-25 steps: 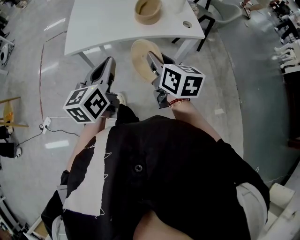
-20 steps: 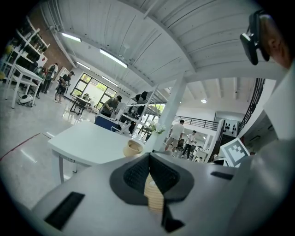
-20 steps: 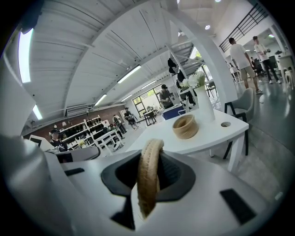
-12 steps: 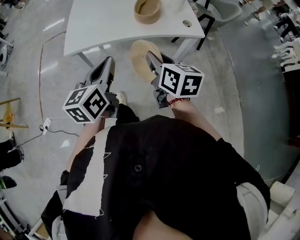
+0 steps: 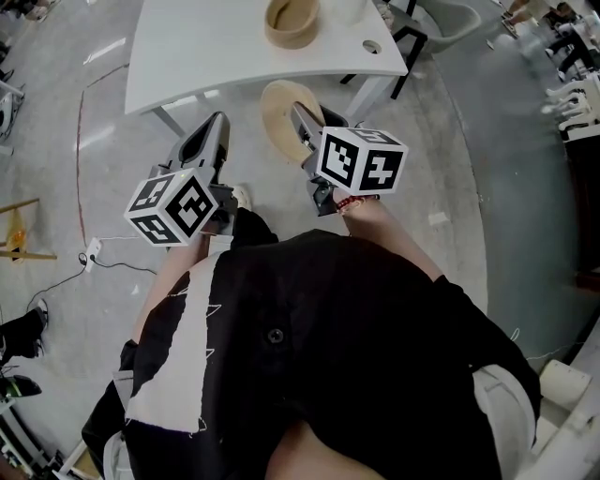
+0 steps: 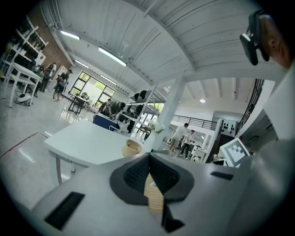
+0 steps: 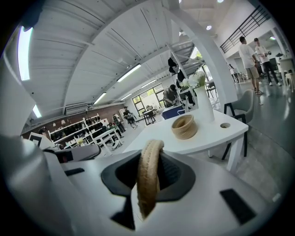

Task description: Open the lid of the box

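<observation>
The box point(image 5: 292, 21) is a round woven basket standing open on the white table point(image 5: 206, 56); it also shows in the right gripper view point(image 7: 184, 126) and the left gripper view point(image 6: 132, 148). Its flat woven lid point(image 5: 279, 117) hangs on edge in front of the table, off the box. My right gripper point(image 5: 302, 120) is shut on the lid's rim, and the lid point(image 7: 148, 179) stands upright between the jaws point(image 7: 150, 152). My left gripper point(image 5: 217, 127) hovers beside it to the left, jaws together point(image 6: 148, 159), touching neither lid nor box.
A white vase point(image 7: 203, 103) with flowers stands behind the box. A round hole point(image 5: 372, 46) sits near the table's right corner. A grey chair point(image 5: 450, 21) is at the far right. A cable and plug strip point(image 5: 92, 248) lie on the floor at left. People stand far off.
Both grippers and the lid are where they were. Only a passer-by's feet at the left edge have shifted.
</observation>
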Available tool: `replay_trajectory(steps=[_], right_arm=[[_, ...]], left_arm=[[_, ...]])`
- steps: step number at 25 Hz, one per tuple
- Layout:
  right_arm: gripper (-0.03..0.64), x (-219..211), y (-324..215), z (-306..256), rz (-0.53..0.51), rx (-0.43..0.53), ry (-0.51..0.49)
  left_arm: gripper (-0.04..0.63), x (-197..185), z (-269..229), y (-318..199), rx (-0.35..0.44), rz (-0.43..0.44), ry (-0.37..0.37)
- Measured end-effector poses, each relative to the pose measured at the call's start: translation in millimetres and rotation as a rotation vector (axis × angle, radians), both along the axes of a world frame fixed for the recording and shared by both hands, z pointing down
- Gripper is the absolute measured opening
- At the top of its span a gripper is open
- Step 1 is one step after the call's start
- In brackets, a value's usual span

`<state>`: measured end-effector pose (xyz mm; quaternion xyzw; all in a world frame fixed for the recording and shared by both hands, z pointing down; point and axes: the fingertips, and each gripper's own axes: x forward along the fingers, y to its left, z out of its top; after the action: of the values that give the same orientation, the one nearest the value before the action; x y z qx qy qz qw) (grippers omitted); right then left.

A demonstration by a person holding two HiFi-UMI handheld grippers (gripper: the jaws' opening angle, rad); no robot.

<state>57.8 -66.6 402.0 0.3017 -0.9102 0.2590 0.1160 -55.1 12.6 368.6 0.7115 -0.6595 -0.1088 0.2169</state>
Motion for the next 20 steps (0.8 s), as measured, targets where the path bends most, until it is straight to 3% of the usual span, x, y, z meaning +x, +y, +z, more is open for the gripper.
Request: replay_trajectory(steps=[20], right_arm=[[0.077, -7.6, -0.6, 4.0, -0.009, -0.004, 0.013]], left_arm=[[0.011, -6.4, 4.1, -2.1, -0.009, -0.003, 0.009]])
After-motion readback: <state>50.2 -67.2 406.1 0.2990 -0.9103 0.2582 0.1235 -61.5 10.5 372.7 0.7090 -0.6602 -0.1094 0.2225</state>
